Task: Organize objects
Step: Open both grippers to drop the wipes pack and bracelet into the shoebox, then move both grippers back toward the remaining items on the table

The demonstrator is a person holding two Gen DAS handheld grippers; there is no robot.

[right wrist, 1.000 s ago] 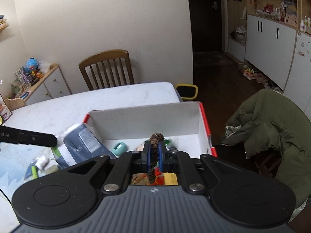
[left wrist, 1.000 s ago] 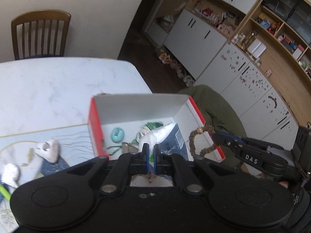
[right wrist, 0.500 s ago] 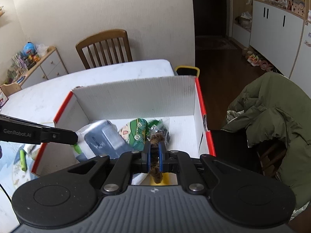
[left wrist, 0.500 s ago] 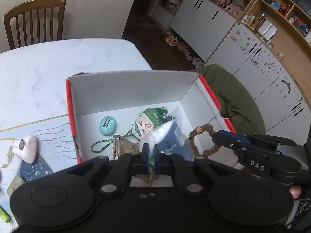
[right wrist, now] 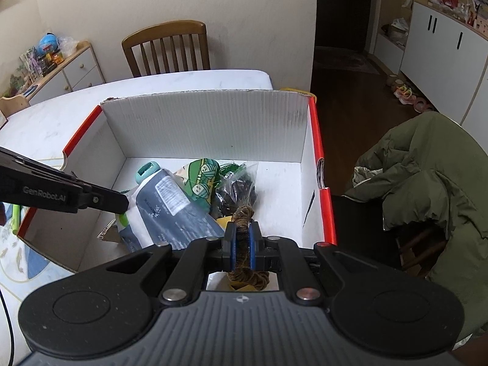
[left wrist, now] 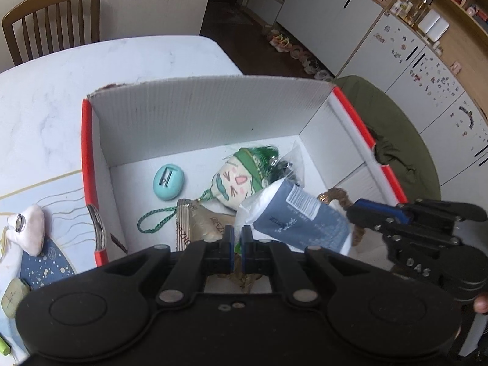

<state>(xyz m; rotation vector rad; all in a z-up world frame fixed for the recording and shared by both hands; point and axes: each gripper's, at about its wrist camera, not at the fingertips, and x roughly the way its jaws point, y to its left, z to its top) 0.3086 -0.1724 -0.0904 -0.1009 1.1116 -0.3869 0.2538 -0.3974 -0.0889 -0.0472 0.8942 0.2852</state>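
Pinching a brown braided loop [right wrist: 243,245], the right hand-held gripper [right wrist: 241,239] hides its lower half; left hand-held gripper [left wrist: 237,238] grips a blue pouch [left wrist: 300,218].

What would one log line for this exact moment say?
left hand-held gripper: shut on blue pouch | right hand-held gripper: shut on brown hair tie | both over box

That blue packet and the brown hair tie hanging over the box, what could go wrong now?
1. The left tool pinches only a corner of the blue packet; it may slip early and land on the doll keychain.
2. The brown hair tie in the right tool hangs near the box wall; released carelessly, it could fall outside.
3. The tools are close together and might bump.
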